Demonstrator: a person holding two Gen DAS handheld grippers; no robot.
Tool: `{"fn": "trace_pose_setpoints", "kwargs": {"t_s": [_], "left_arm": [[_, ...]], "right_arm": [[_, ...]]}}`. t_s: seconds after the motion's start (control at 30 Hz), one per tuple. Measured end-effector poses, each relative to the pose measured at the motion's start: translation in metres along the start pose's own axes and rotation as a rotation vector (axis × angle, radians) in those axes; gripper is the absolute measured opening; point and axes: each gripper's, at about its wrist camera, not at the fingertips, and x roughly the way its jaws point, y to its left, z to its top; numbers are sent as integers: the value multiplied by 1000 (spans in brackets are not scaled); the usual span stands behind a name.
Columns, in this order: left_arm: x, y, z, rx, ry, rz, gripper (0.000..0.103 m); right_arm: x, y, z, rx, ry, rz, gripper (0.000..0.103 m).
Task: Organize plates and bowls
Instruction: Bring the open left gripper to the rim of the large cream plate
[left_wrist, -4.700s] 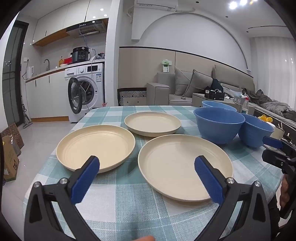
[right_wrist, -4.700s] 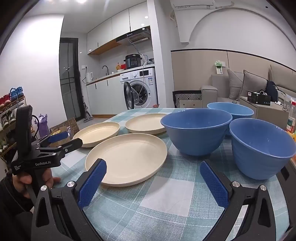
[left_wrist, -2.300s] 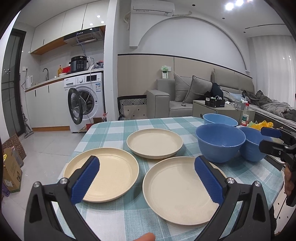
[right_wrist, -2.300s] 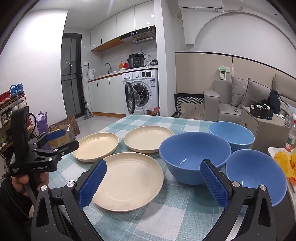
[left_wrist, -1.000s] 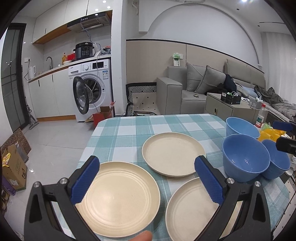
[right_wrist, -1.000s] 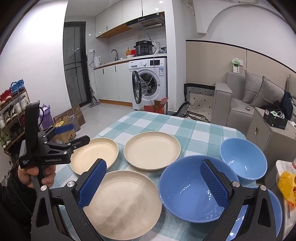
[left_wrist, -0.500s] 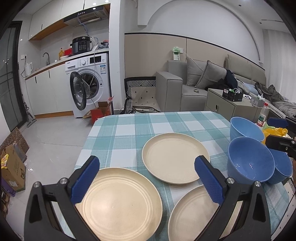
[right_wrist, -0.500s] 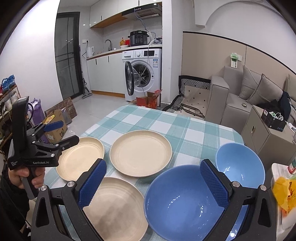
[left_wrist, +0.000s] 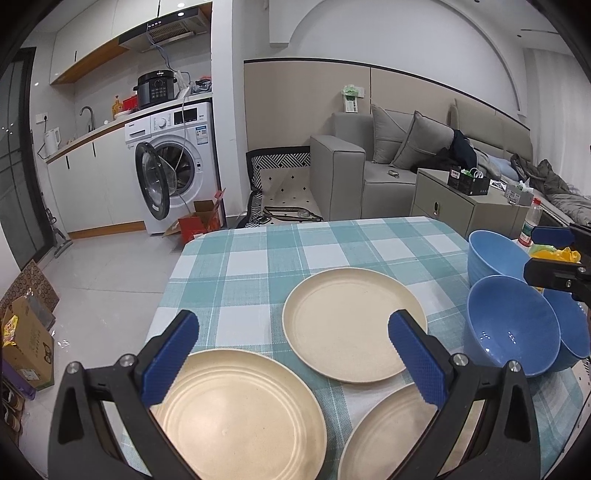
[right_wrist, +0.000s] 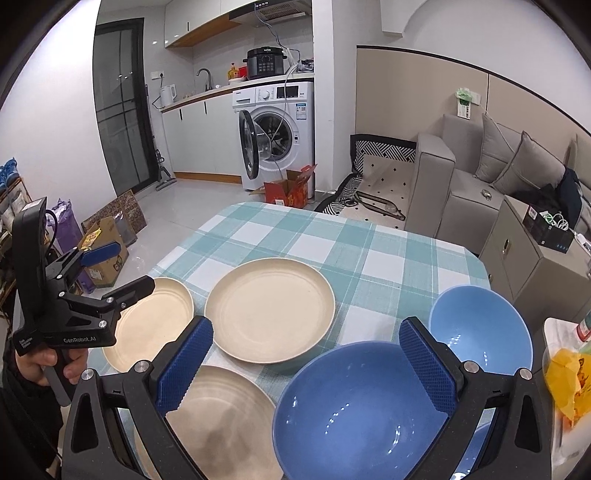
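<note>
Three cream plates lie flat on the checked tablecloth (left_wrist: 295, 251): a far plate (left_wrist: 351, 328) (right_wrist: 269, 306), a near-left plate (left_wrist: 236, 417) (right_wrist: 147, 328) and a near-right plate (left_wrist: 391, 439) (right_wrist: 207, 410). Three blue bowls stand at the right: a far bowl (left_wrist: 495, 254) (right_wrist: 480, 332), a large middle bowl (left_wrist: 513, 332) (right_wrist: 369, 413) and a third bowl (left_wrist: 574, 332) mostly hidden behind it. My left gripper (left_wrist: 295, 358) is open and empty, high above the near plates. My right gripper (right_wrist: 306, 365) is open and empty above the large bowl.
The table's left edge drops to a tiled floor with cardboard boxes (left_wrist: 26, 343). A washing machine with its door open (left_wrist: 173, 166) stands beyond the table. A grey sofa (left_wrist: 369, 166) and a side cabinet (left_wrist: 461, 206) stand at the right. A yellow bag (right_wrist: 565, 380) lies beside the bowls.
Both grippers have risen and tipped downward, so the plates and bowls now sit lower and are seen from above. Jaws stayed open. Nothing on the table moved.
</note>
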Motion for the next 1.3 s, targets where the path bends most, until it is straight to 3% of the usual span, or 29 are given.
{"fn": "trace_pose_setpoints", "kwargs": {"t_s": [1.3], "left_arm": [[81,7,5,-5,149,-22,103]], "right_arm": [[99,-11,43,78,251,9,103]]}}
